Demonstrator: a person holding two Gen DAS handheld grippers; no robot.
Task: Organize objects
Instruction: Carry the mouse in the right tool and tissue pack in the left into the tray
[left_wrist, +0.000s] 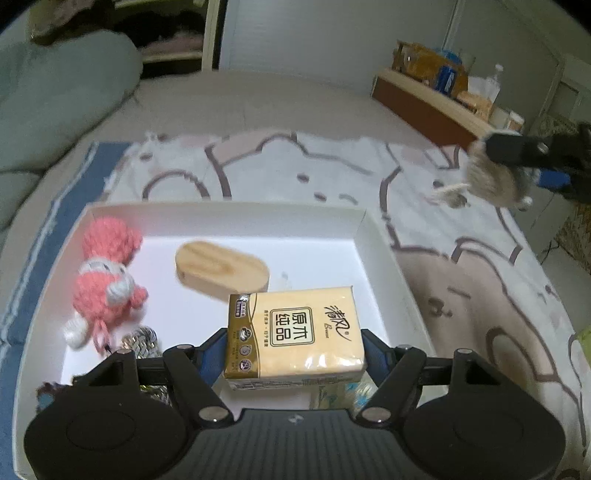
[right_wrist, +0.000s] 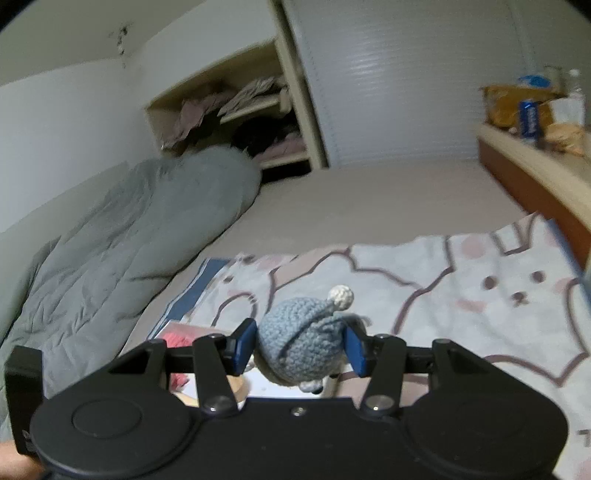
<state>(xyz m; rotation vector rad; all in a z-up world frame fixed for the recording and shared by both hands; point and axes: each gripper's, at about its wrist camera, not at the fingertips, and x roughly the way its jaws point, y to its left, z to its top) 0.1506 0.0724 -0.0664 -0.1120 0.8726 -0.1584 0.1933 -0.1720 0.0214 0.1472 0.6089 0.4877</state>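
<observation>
My left gripper (left_wrist: 294, 343) is shut on a gold tissue pack (left_wrist: 295, 328) and holds it over the near part of a white open box (left_wrist: 229, 208). Inside the box lie a pink crochet doll (left_wrist: 105, 273), an oval wooden block (left_wrist: 221, 267) and a silver braided piece (left_wrist: 142, 341). My right gripper (right_wrist: 299, 347) is shut on a crochet toy with a blue-grey hat and white pompom (right_wrist: 295, 332). The left wrist view shows that gripper (left_wrist: 524, 166) and toy (left_wrist: 487, 181) in the air at the far right, above the bedsheet. A corner of the box (right_wrist: 173, 325) lies below the toy.
The box rests on a bear-patterned sheet (left_wrist: 332, 173) over a bed, with a blue-striped cloth (left_wrist: 48, 236) at its left. A grey duvet (right_wrist: 129, 236) lies along the left. A wooden ledge with snack bags and bottles (left_wrist: 443, 85) runs at the back right.
</observation>
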